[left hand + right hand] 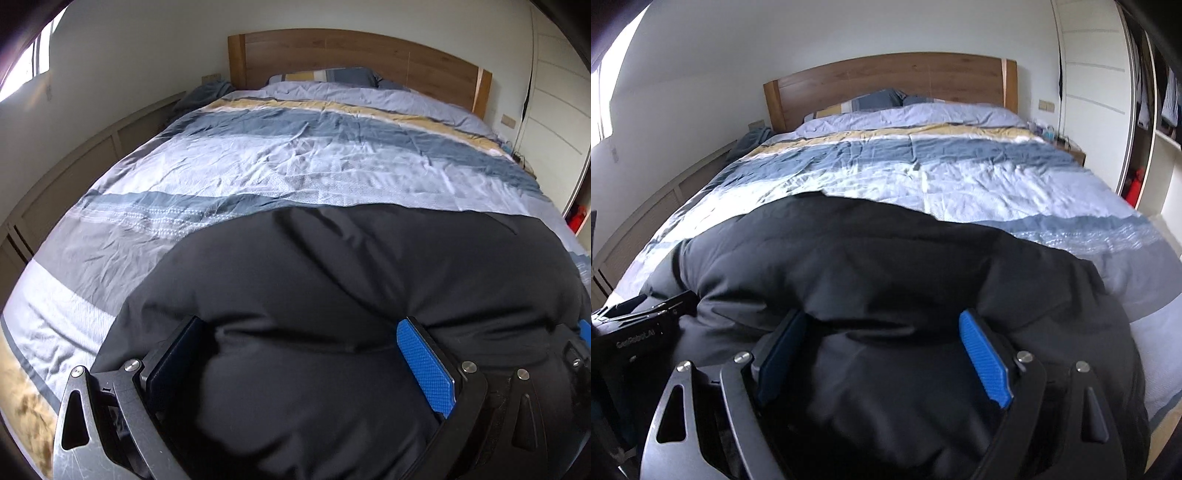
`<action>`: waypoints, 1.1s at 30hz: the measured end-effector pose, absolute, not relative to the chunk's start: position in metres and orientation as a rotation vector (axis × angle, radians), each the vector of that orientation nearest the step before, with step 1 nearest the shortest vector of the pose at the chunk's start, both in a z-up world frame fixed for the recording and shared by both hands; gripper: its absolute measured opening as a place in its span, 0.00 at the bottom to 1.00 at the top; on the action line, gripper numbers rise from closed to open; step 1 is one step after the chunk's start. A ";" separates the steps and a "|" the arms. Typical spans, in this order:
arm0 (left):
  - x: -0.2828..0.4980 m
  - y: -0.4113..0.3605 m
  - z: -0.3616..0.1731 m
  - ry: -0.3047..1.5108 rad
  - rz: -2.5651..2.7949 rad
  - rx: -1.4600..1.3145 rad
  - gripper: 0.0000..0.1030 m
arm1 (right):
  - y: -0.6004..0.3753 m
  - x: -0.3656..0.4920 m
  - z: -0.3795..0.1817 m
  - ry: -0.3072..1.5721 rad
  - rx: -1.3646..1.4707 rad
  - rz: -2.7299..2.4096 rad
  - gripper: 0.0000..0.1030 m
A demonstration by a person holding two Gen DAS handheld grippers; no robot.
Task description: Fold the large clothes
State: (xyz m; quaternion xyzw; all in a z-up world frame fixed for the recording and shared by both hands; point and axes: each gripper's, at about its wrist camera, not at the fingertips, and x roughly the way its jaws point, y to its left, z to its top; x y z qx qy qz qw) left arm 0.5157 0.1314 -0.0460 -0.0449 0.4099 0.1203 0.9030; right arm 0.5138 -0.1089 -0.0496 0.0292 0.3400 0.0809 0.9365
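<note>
Here the black padded coat [332, 280] bulges between the blue pads of both claws: the left gripper [306, 354] and the right gripper [882, 354] each clamp a thick fold of it, jaws wide. Beyond them stretches the striped duvet [258, 155], rumpled, up to a wooden headboard [351, 55]. White wardrobe [1093, 92] stands right of the claws.

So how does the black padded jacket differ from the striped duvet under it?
The black padded jacket is one plain dark colour; the striped duvet has blue, grey and yellow bands. The jacket is puffy and bunched at the near end; the duvet lies spread flat over the whole bed. Both are soft, creased fabric.
</note>
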 end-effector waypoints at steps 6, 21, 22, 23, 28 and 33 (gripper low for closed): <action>0.504 0.158 -0.048 0.860 0.263 -0.125 1.00 | -0.169 0.511 -0.060 0.715 0.102 0.123 0.82; 0.397 0.244 -0.038 0.869 0.498 -0.137 1.00 | -0.282 0.408 -0.070 0.777 0.000 -0.110 0.82; 0.385 0.244 -0.034 0.858 0.504 -0.131 1.00 | -0.285 0.399 -0.065 0.778 -0.004 -0.121 0.82; 0.376 0.244 -0.032 0.850 0.505 -0.132 1.00 | -0.286 0.390 -0.061 0.775 -0.003 -0.126 0.82; 0.314 0.215 -0.019 0.799 0.465 -0.108 1.00 | -0.261 0.336 -0.032 0.725 0.003 -0.084 0.82; 0.261 0.175 -0.019 0.798 0.373 -0.111 1.00 | -0.215 0.280 -0.019 0.702 0.002 -0.006 0.82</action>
